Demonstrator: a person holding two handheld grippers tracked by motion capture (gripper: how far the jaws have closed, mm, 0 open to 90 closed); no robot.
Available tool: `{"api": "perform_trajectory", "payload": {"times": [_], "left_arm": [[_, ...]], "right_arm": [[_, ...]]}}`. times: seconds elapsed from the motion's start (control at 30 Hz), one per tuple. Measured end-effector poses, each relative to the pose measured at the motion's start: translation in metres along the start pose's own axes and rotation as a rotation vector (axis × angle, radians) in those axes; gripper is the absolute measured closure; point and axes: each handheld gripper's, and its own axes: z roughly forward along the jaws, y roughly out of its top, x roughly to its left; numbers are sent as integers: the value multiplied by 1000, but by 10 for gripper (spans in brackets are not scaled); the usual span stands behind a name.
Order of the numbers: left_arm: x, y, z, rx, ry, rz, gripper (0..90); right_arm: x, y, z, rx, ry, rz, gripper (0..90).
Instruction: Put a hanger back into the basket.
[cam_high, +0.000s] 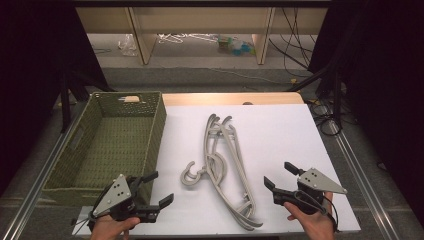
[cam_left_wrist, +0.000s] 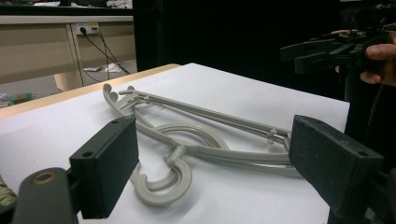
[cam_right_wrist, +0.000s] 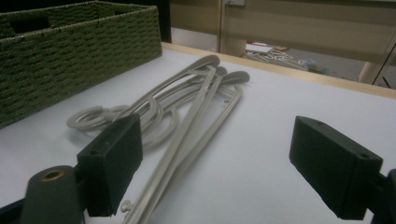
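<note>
Evidently at the approach step, both the left tool (cam_high: 156, 192) and right tool (cam_high: 280, 175) hang spread and empty either side of the grey hangers (cam_high: 225, 165) stacked beside the woven basket (cam_high: 150, 150), so next comes closing in on one hanger.

The left gripper (cam_high: 157, 189) sits at the lower left of the high view, held by the left hand (cam_high: 112, 227) at the bottom edge, its jaws spread wide with nothing between them, pointing toward the frame's right. The right gripper (cam_high: 280, 176) sits at the lower right, gripped by the right hand (cam_high: 312, 220), jaws likewise wide apart and empty, pointing toward the upper left. In the left gripper view the right gripper appears at upper right, held above the surface.
</note>
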Motion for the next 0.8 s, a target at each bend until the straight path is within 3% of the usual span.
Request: {"api": "perform_trajectory", "payload": {"times": [0.33,0.4,0.5,0.57,0.6,0.67,0.7,0.8], "left_arm": [[0,0,1,2,-3,7,157],[-1,-1,1,-1,7,-17,157],[-1,-1,1,0,13,-17,156],[-1,-1,1,1,15,-18,156],[0,-1,2,4,5,11,156],[-1,-1,2,5,5,2,156],[-1,-1,2,11,8,-5,157],[0,-1,3,12,2,19,157]], "right_arm": [[9,1,11,35,31,-9,211],[12,2,14,54,40,-16,213],[16,5,19,92,54,-30,198],[21,7,24,120,67,-49,187],[24,8,26,132,67,-63,184],[32,11,33,171,102,-102,179],[40,11,41,220,125,-144,168],[48,10,49,264,162,-169,176]]}}
